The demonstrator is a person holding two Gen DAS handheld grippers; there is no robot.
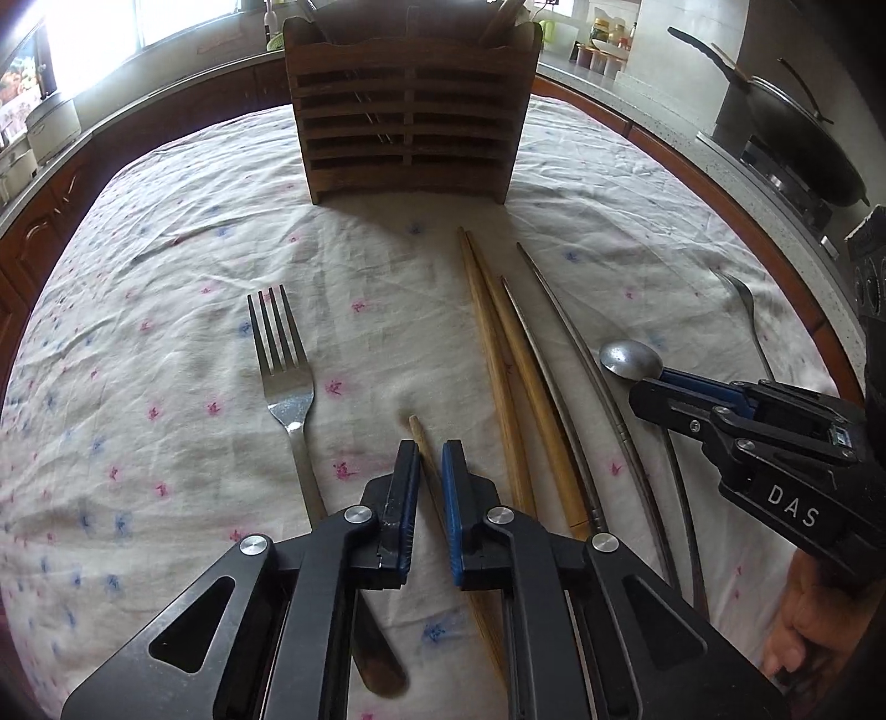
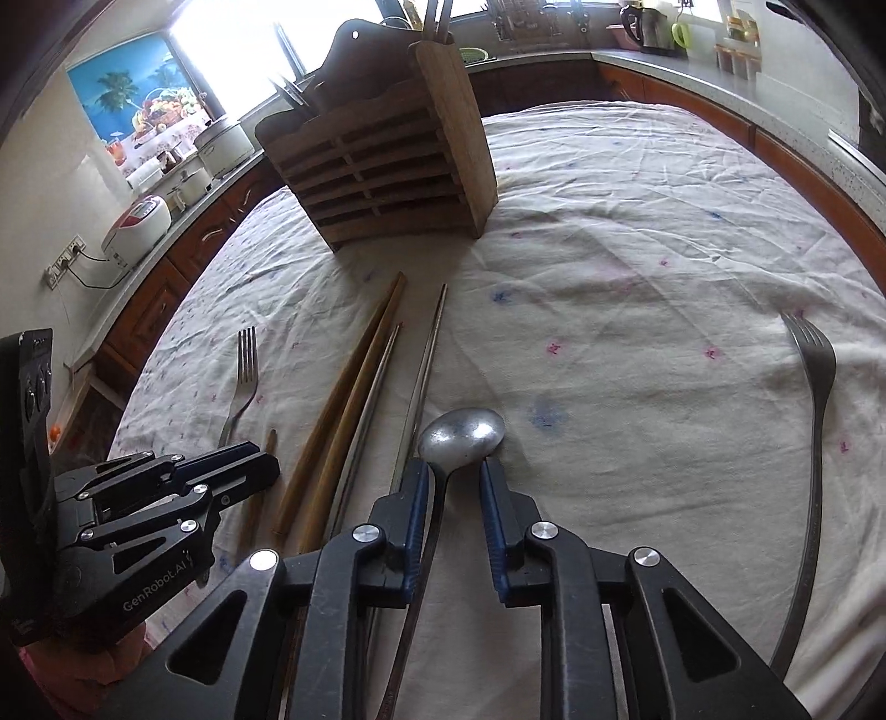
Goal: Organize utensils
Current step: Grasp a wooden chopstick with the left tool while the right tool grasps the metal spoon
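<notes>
A wooden utensil holder (image 1: 408, 116) stands at the far side of the cloth-covered table; it also shows in the right wrist view (image 2: 382, 166). My left gripper (image 1: 430, 459) is open low over the cloth, its fingers either side of a single wooden chopstick (image 1: 419, 437). A fork (image 1: 285, 371) lies to its left. Two wooden chopsticks (image 1: 498, 354) and two metal chopsticks (image 1: 559, 343) lie to its right. My right gripper (image 2: 454, 471) is open, its fingers either side of the neck of a metal spoon (image 2: 462, 435). A second fork (image 2: 814, 399) lies far right.
The table carries a wrinkled white flowered cloth (image 1: 166, 288). A counter with a wok (image 1: 803, 138) on a stove runs along the right. Rice cookers (image 2: 138, 221) and a kettle (image 2: 653, 25) stand on the far counters. The holder holds several utensils.
</notes>
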